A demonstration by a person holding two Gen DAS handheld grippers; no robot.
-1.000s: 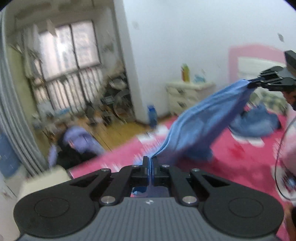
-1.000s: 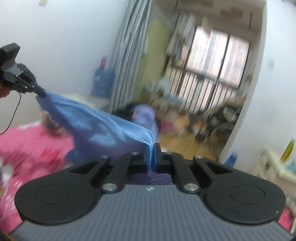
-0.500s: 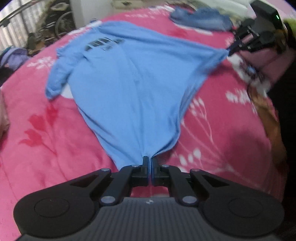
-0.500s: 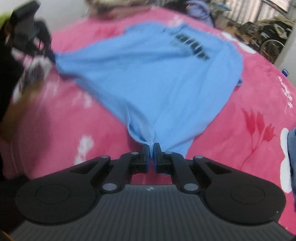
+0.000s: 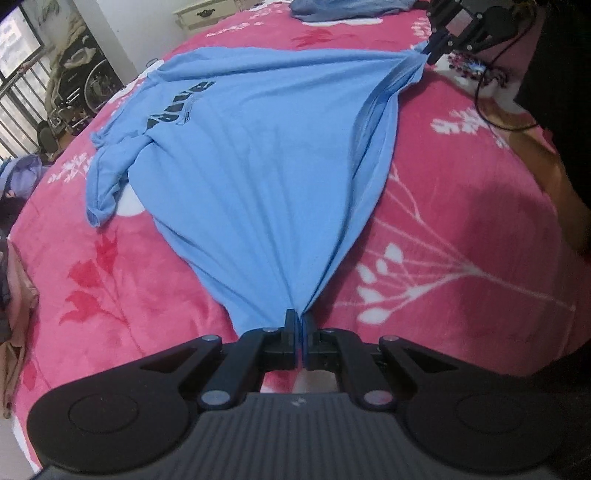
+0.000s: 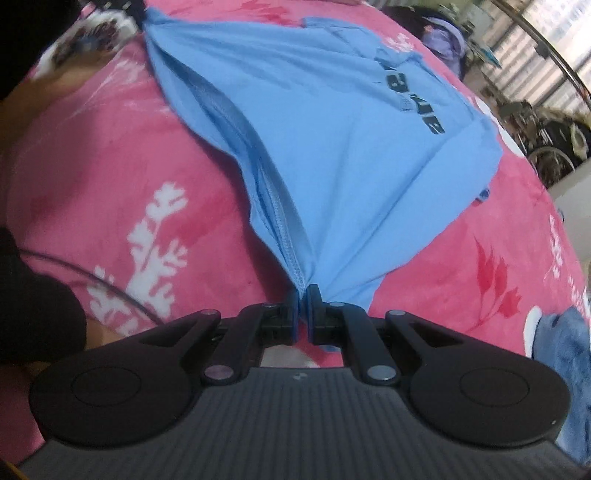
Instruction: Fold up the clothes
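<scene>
Blue t-shirt (image 5: 258,155) spread print-up on the pink bed (image 5: 461,206); left tongs (image 5: 299,325) and right tongs (image 6: 303,300) each clamped on 1 hem corner; looks like the flattening step; next it probably needs tugging smooth before folding.

Pink floral blanket (image 5: 424,229) covers the bed. Darker blue garment (image 5: 347,8) lies at far end. Wheelchair (image 5: 88,85) and white dresser (image 5: 207,16) stand beyond.
</scene>
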